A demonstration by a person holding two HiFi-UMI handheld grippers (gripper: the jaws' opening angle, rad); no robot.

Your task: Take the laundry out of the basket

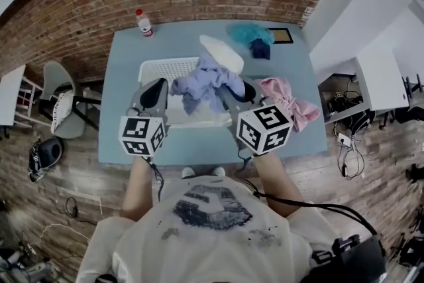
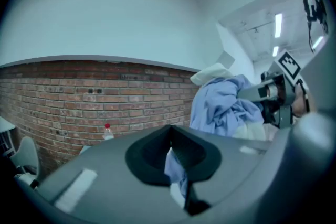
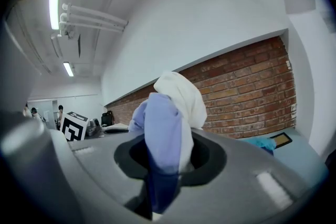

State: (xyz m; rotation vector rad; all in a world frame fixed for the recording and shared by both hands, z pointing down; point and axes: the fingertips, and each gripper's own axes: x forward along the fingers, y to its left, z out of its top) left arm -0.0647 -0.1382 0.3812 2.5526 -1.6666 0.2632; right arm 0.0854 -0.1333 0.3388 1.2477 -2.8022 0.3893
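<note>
A lavender-blue garment [image 1: 209, 86] hangs bunched between my two grippers, above the white basket [image 1: 159, 68] on the blue-grey table. My left gripper [image 1: 161, 91] is shut on a thin fold of that garment [image 2: 176, 165]. My right gripper [image 1: 240, 91] is shut on a thicker fold [image 3: 163, 160]. A white cloth [image 1: 223, 52] lies against the far top of the bundle, and in the right gripper view the white cloth [image 3: 184, 94] sits right behind the blue fold. From the left gripper view the bundle [image 2: 220, 105] hangs beside the right gripper [image 2: 275, 94]. The basket's inside is mostly hidden.
A pink garment [image 1: 290, 101] lies on the table right of the basket. A teal cloth [image 1: 250, 32] and a dark blue piece [image 1: 260, 50] lie at the back right by a small framed board [image 1: 283, 35]. A red-capped bottle [image 1: 143, 22] stands back left. Brick wall behind.
</note>
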